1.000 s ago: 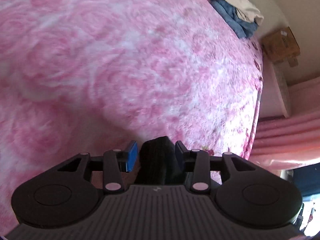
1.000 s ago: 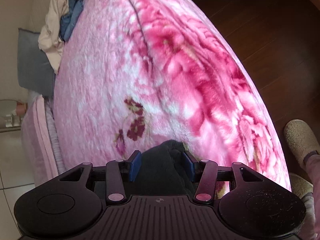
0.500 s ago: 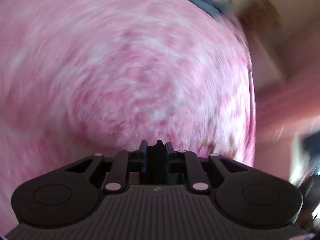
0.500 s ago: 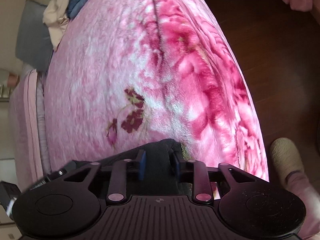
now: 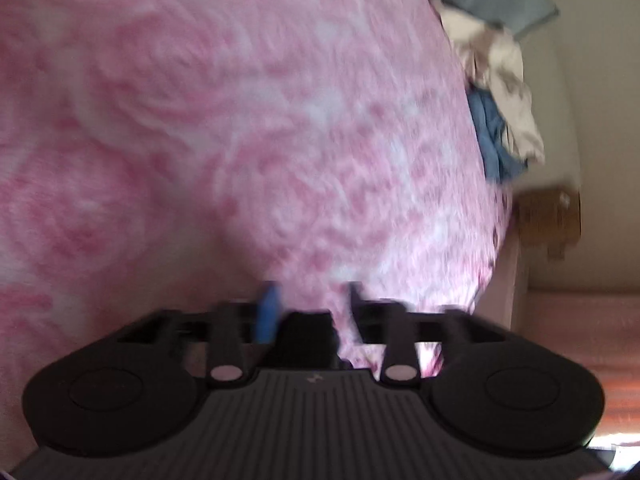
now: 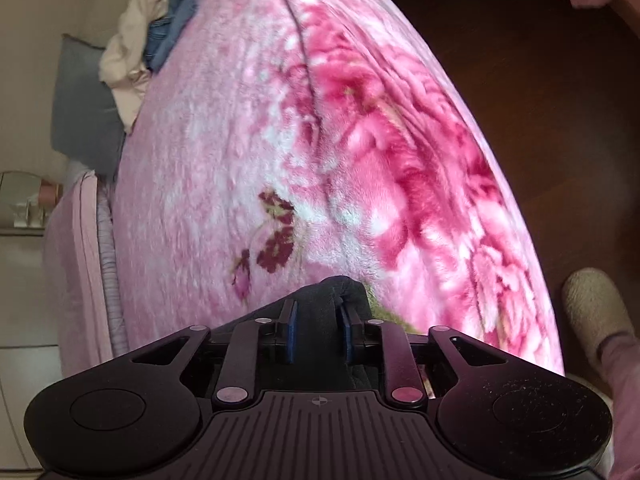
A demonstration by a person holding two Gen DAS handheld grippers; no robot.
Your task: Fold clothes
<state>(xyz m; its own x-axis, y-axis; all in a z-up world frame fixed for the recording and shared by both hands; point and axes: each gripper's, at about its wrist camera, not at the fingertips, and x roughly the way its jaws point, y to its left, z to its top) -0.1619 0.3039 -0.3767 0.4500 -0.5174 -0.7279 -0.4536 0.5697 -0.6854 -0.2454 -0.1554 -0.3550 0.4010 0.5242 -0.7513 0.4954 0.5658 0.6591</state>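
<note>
A black garment (image 6: pixel 320 304) is bunched between the fingers of my right gripper (image 6: pixel 318 336), which is shut on it just above the pink floral blanket (image 6: pixel 320 140). In the blurred left wrist view my left gripper (image 5: pixel 314 312) has its jaws apart. A small piece of the black garment (image 5: pixel 306 338) shows low down between them, back by the body. I see no finger pressing on it. The blanket (image 5: pixel 240 120) fills the left view.
A heap of cream and blue clothes (image 5: pixel 500 108) (image 6: pixel 148 36) lies at the far end of the bed by a grey pillow (image 6: pixel 84 108). A cardboard box (image 5: pixel 548 220) stands beside the bed. Dark wood floor (image 6: pixel 540 100) and a slippered foot (image 6: pixel 596 316) are on the right.
My left gripper swung fast, shut on the black garment, then its jaws opened and the cloth dropped back. My right gripper closed tighter on the garment and stays over the blanket.
</note>
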